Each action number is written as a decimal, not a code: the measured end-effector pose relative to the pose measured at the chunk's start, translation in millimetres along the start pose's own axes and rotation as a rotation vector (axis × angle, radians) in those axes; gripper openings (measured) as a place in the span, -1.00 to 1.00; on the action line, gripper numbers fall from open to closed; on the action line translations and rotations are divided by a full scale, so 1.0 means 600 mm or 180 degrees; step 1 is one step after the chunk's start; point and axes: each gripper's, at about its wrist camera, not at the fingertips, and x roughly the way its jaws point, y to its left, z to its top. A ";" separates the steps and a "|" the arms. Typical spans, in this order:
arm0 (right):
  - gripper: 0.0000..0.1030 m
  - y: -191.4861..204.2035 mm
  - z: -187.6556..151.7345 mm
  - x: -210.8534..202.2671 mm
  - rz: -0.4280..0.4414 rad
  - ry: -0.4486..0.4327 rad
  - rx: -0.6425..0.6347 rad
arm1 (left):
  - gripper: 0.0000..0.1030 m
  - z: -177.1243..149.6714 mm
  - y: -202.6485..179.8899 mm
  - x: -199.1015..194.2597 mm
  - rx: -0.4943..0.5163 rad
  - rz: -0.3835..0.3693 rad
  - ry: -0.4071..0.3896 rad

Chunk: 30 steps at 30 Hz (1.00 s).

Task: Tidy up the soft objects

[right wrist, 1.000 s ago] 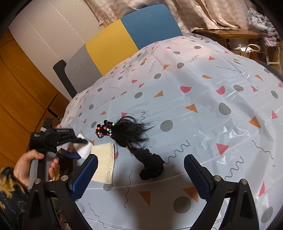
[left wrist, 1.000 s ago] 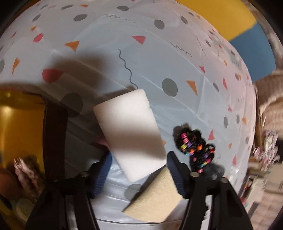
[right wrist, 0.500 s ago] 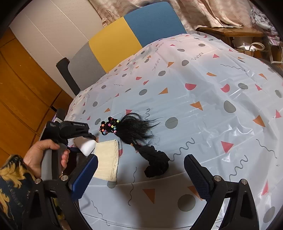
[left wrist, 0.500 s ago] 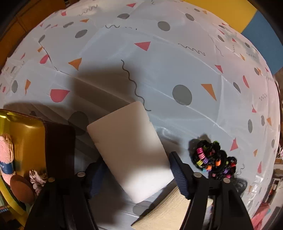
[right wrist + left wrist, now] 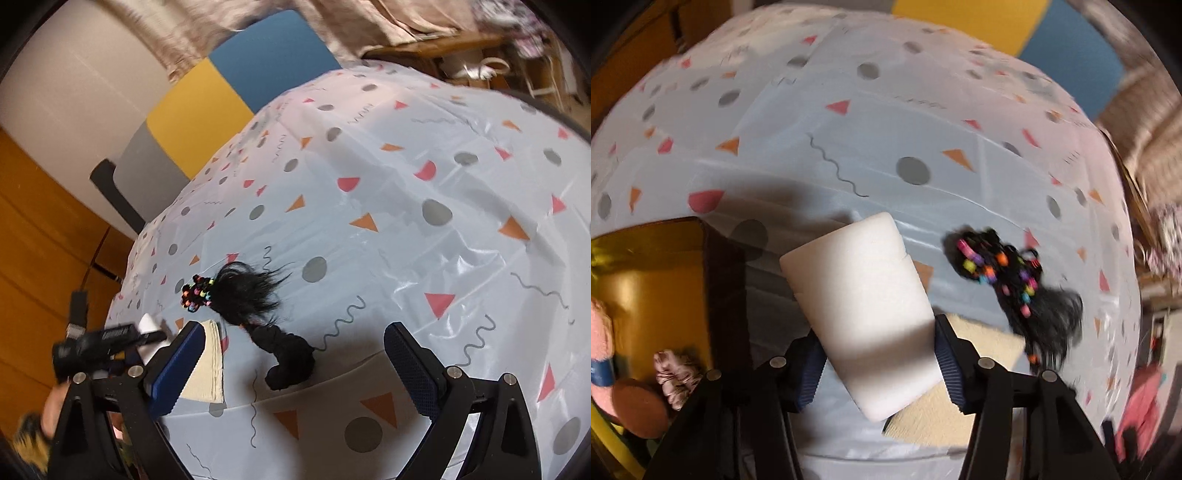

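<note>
The left gripper (image 5: 879,363) has its jaws closing on the white sponge (image 5: 864,314), lifted off the desk (image 5: 923,122) beside the gold box (image 5: 646,280), likely its destination, while the right gripper (image 5: 291,365) hangs wide open, empty.

Left gripper (image 5: 877,360): pointed steeply downward, jaws closing with the white sponge (image 5: 864,314) between them, pads against its sides; right gripper (image 5: 291,369): angled downward, jaws spread wide and empty; person's hand (image 5: 51,402) on left gripper's handle.
</note>
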 end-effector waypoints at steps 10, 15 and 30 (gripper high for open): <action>0.87 0.077 -0.035 0.056 -0.0139 0.0182 -0.0875 | 0.09 -0.093 -0.003 -0.106 0.0700 -0.0436 -0.0408; 0.43 0.109 -0.073 0.107 -0.0409 0.0343 -0.1379 | 0.09 -0.125 0.014 -0.156 0.0940 -0.0534 -0.0618; -0.62 0.080 -0.099 0.138 -0.0531 0.0644 -0.1473 | 0.09 -0.225 0.044 -0.232 0.1243 -0.0415 -0.1173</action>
